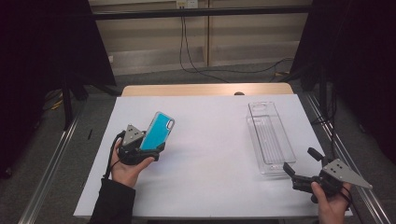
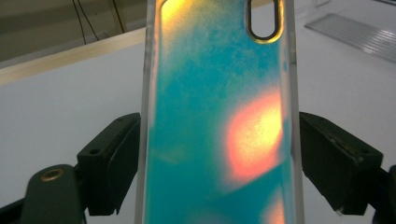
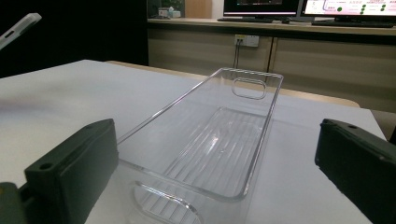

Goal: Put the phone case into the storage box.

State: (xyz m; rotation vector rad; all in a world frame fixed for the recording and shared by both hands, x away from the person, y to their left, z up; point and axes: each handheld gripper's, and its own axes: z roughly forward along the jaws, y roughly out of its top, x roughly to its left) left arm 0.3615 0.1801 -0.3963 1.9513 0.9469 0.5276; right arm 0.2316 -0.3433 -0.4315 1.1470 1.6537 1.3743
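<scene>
Teal phone case (image 1: 157, 131) sits clamped by its long edges in my left gripper (image 1: 140, 148), lifted off the desk (image 1: 210, 154) near its left edge and tilted up. My right gripper (image 1: 303, 170) hangs by the near right corner, jaws wide with nothing between them, just short of the clear tray (image 1: 271, 137)
</scene>
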